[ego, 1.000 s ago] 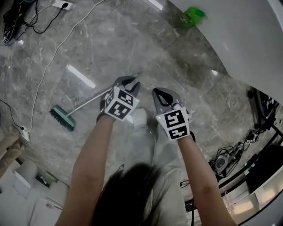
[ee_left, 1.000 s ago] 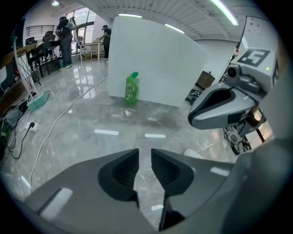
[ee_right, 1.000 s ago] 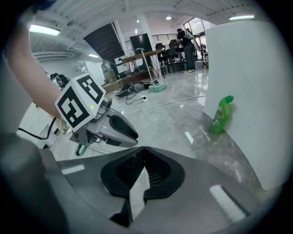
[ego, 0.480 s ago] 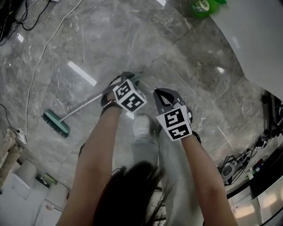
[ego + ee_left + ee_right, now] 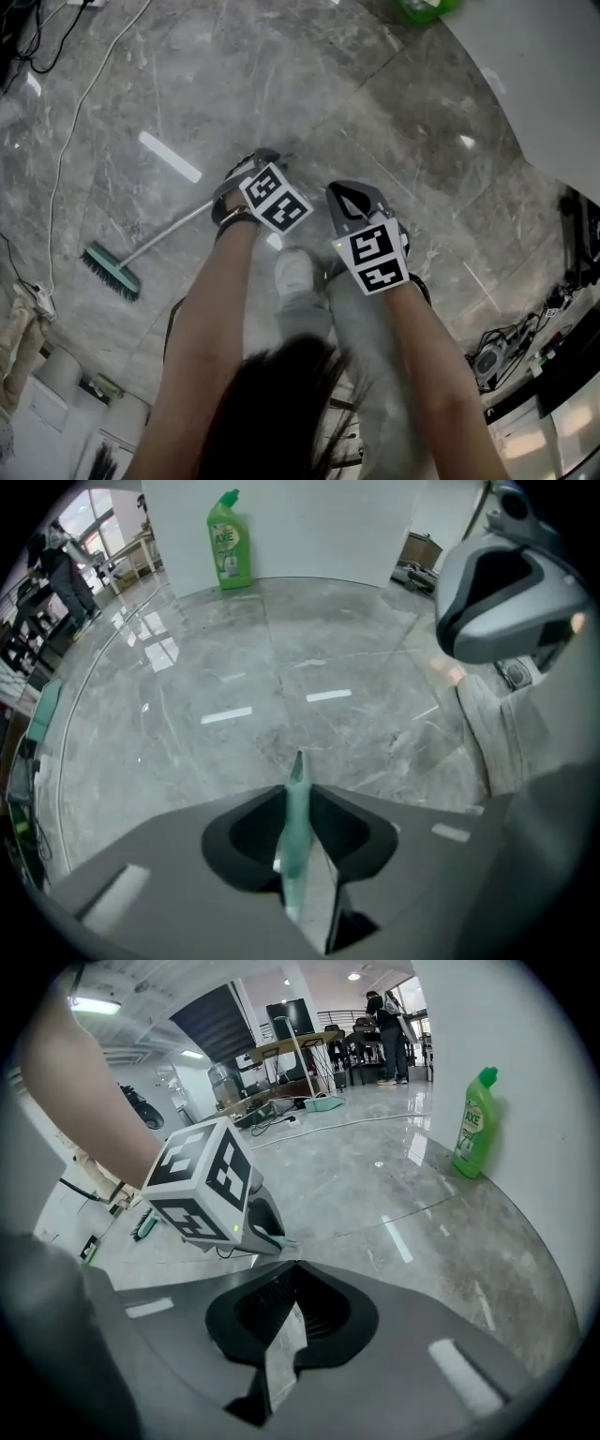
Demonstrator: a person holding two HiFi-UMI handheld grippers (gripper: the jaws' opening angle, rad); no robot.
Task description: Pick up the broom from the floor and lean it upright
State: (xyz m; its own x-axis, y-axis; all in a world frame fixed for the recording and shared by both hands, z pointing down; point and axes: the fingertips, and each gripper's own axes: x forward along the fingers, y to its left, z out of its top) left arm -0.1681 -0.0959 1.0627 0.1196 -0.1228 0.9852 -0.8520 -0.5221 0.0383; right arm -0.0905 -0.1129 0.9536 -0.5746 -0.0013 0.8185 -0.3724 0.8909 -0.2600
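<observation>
The broom lies on the grey marble floor, its green brush head [image 5: 111, 272] at the left and its thin handle [image 5: 178, 228] running up to the right. My left gripper [image 5: 255, 171] points straight down over the handle's far end. In the left gripper view the teal handle tip [image 5: 296, 803] stands between the closing jaws of the left gripper [image 5: 298, 789], with a sliver of floor still showing beside it. My right gripper [image 5: 336, 195] hangs just right of it, jaw tips together and empty. The right gripper view shows its own jaws [image 5: 289, 1274] and the left gripper's marker cube [image 5: 202, 1190].
A green detergent bottle [image 5: 424, 7] [image 5: 230, 541] [image 5: 473, 1124] stands against the white wall [image 5: 544, 84]. A white cable [image 5: 75, 122] crosses the floor at the left. The person's shoe [image 5: 295, 272] is just below the grippers. Cables and equipment [image 5: 562, 309] sit at the right.
Both grippers have sunk toward the floor. The left one has rolled and come down onto the handle's end; the broom has not moved.
</observation>
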